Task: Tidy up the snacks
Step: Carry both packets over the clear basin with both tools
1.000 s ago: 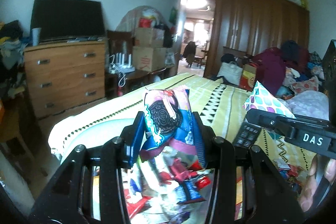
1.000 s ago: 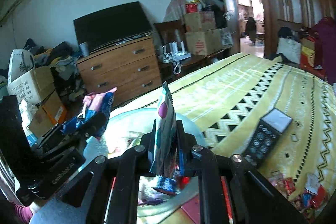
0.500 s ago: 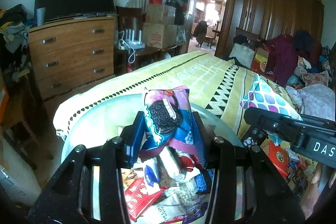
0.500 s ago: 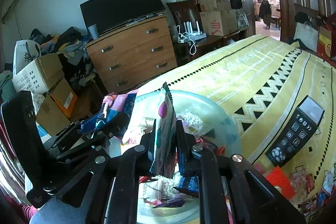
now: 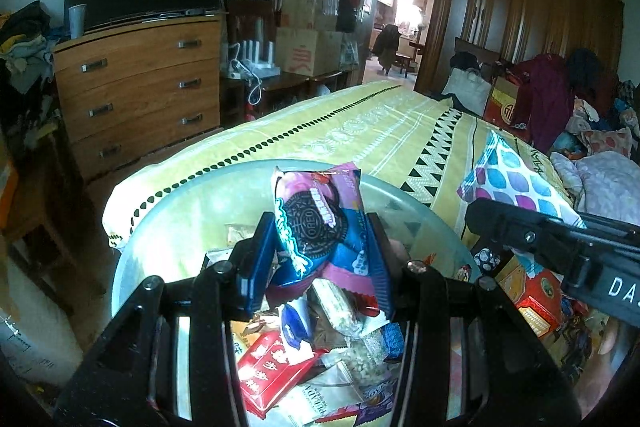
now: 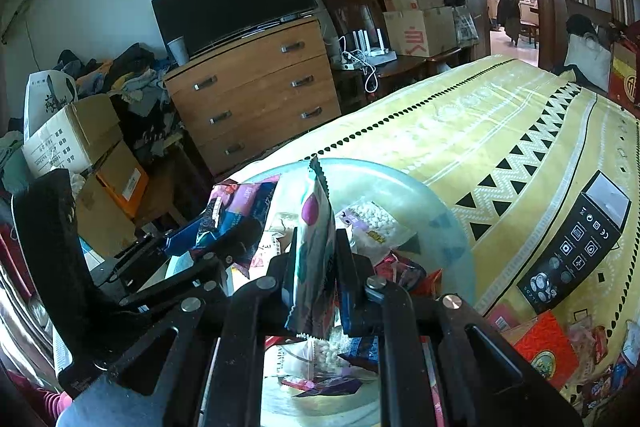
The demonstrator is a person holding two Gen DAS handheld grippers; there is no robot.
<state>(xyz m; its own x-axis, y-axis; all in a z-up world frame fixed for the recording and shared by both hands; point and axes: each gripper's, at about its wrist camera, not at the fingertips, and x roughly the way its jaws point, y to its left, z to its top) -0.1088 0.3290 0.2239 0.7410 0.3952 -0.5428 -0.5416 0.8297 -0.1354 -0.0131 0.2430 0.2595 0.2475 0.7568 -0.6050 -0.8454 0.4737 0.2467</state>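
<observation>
Snacks hung over the bowl point(image 5: 168, 227) at the bed's near corner: left gripper point(image 5: 320, 259) clamped the Oreo packet point(image 5: 316, 223), right gripper point(image 6: 316, 267) pinched a dotted sachet point(image 6: 316, 227) edge-on. Released crowded together, either could have slid off the heaped packets and over the rim.

The Oreo packet point(image 5: 320, 227) and the dotted packet point(image 6: 314, 251) are seen to be of glossy, crinkled plastic film, each being clamped in matt black plastic gripper frames fitted with bright metal screws point(image 5: 416, 266). The bowl point(image 5: 176, 227) is shown as smooth, translucent pale-green plastic, and the bedspread point(image 6: 460, 131) beneath it as matt printed cloth. The dresser point(image 6: 256, 87) at the far left is finished in smooth, lightly sheened wood with metal handles, and the boxes point(image 6: 420, 27) are of dull brown cardboard.
</observation>
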